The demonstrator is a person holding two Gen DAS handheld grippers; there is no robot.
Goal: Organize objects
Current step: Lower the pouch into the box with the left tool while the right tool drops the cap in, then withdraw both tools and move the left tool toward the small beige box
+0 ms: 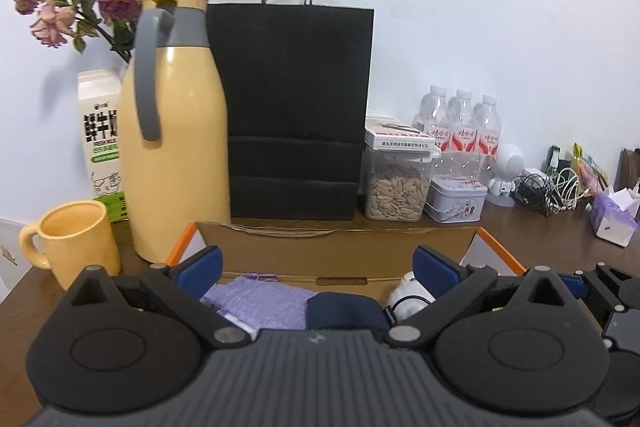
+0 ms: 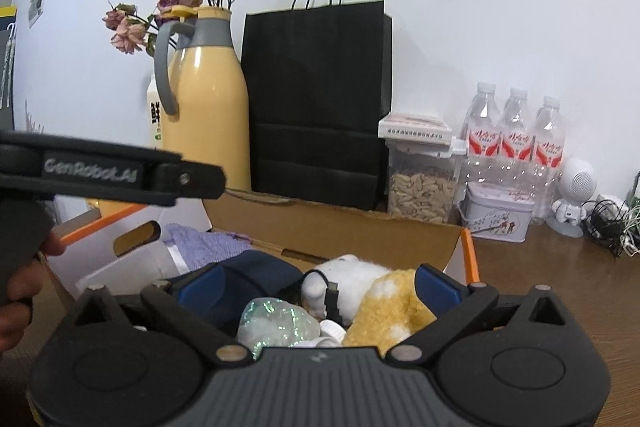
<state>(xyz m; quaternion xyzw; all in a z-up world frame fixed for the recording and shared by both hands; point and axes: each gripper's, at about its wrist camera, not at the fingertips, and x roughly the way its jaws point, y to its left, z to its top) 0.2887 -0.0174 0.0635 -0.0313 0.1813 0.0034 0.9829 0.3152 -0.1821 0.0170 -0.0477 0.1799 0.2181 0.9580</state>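
Note:
An open cardboard box [image 1: 340, 247] [image 2: 360, 231] with orange-edged flaps sits on the wooden desk. Inside lie a lilac knitted cloth [image 1: 260, 301] [image 2: 208, 241], a dark blue fabric item [image 1: 344, 311] [image 2: 256, 267], a white and yellow plush toy [image 2: 380, 295] [image 1: 410, 293], a black cable plug [image 2: 332, 301] and an iridescent bag [image 2: 276, 321]. My left gripper [image 1: 320, 273] hangs over the box, open, nothing pressed between its blue pads. My right gripper [image 2: 320, 287] is open above the plush toy and bag. The left gripper's body [image 2: 112, 175] and a hand show at the left of the right wrist view.
Behind the box stand a yellow jug [image 1: 176, 131] holding dried roses, a yellow mug [image 1: 74, 239], a milk carton [image 1: 100, 143], a black paper bag [image 1: 296, 107], a seed jar [image 1: 396, 187], a tin [image 1: 456, 203], three water bottles [image 1: 460, 123], cables and a tissue box [image 1: 612, 219].

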